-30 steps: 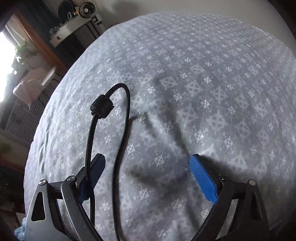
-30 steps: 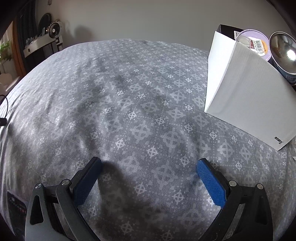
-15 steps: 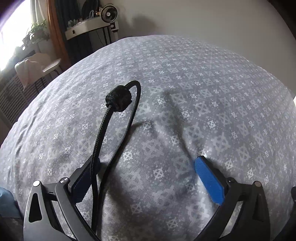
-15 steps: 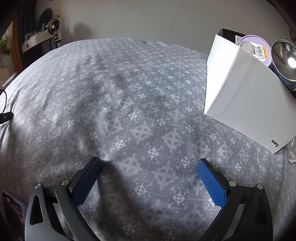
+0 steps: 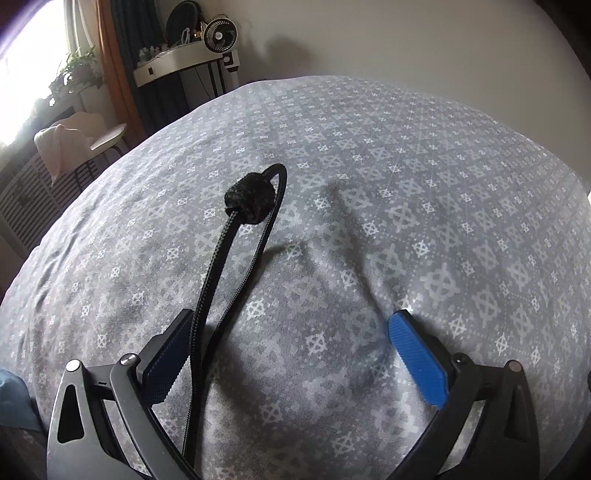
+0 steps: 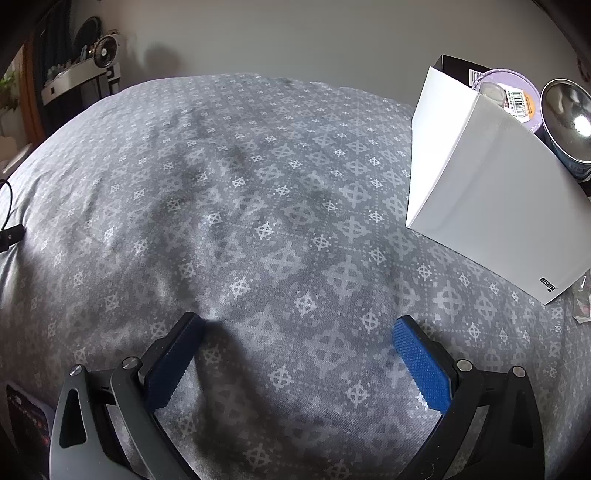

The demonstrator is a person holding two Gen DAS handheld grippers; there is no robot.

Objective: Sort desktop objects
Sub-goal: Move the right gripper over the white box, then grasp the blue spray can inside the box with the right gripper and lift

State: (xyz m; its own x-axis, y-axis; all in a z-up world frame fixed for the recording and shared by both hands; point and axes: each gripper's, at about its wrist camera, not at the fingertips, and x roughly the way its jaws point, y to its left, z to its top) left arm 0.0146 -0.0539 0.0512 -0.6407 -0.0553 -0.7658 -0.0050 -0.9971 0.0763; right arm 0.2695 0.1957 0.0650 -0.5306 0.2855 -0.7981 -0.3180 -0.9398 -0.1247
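In the left wrist view we see a shelf [image 5: 173,64] with a small fan [image 5: 220,35] at the upper left of the frame, and a chair [image 5: 92,142] draped with cloth below it. Our left gripper [image 5: 291,343] fills the lower edge, its jaws spread wide and released over the grey patterned cloth [image 5: 406,206]. A black cable [image 5: 255,243] runs up from the lower left of the frame, just beside the inner face of the left blue pad [image 5: 168,363]; we cannot tell whether it touches the pad. The cable loops back at upper centre-left, where a black strap [image 5: 250,201] binds it. The right pad [image 5: 419,360] stands well apart from the cable.

In the right wrist view another bit of black cable [image 6: 9,229] shows at the far left edge. Our right gripper [image 6: 299,354] sits at the bottom centre, jaws likewise released, with only cloth [image 6: 258,206] between them. At the upper right stands a white box [image 6: 491,206], open at the top, with a purple tub [image 6: 509,94] inside it and a shiny can [image 6: 567,122] at the far right. At the lower left corner a dark card [image 6: 26,417] lies partly hidden.
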